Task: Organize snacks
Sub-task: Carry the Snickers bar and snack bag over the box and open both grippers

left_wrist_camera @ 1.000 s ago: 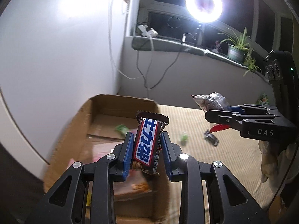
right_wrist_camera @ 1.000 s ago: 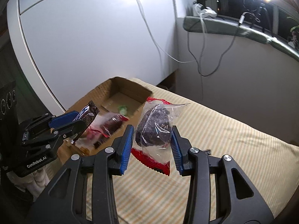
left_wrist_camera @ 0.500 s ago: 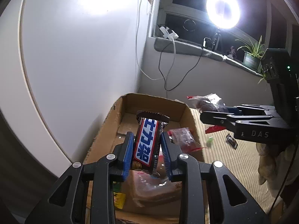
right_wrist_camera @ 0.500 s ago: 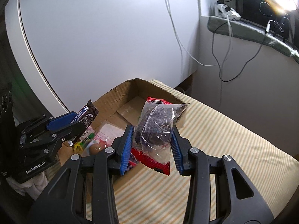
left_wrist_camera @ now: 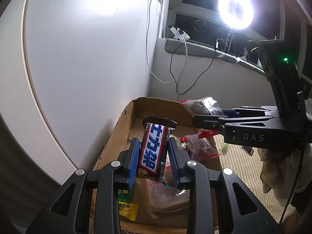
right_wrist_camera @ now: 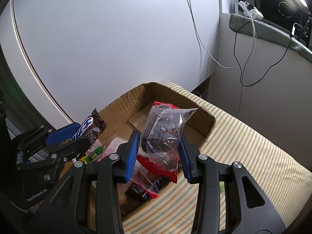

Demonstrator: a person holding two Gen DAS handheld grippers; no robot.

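- Holding the chocolate bar [left_wrist_camera: 153,151] upright, long axis running along the fingers, you had the left gripper [left_wrist_camera: 154,162] pinched on its lower half, right above the cardboard box [left_wrist_camera: 124,124].
- Your right gripper [right_wrist_camera: 159,154] was clamped on the clear bag of dark snacks [right_wrist_camera: 165,130], also standing lengthwise between the blue pads [right_wrist_camera: 132,154], over the box's side nearest the striped mat [right_wrist_camera: 243,156].
- You had both snacks hanging directly over the open box, so the drop looked to be straight down; neither needed to travel sideways much.
- Your left gripper sat deeper over the box's wall side, while your right hovered just inside the mat-side rim, so the bag seemed the likelier one to catch the edge.
- Below you, the box already held a red packet [left_wrist_camera: 198,148], a yellow-green packet [left_wrist_camera: 127,210] and other wrapped pieces.
- Beyond it you had the white wall [right_wrist_camera: 117,39] and dangling cables [right_wrist_camera: 241,58].
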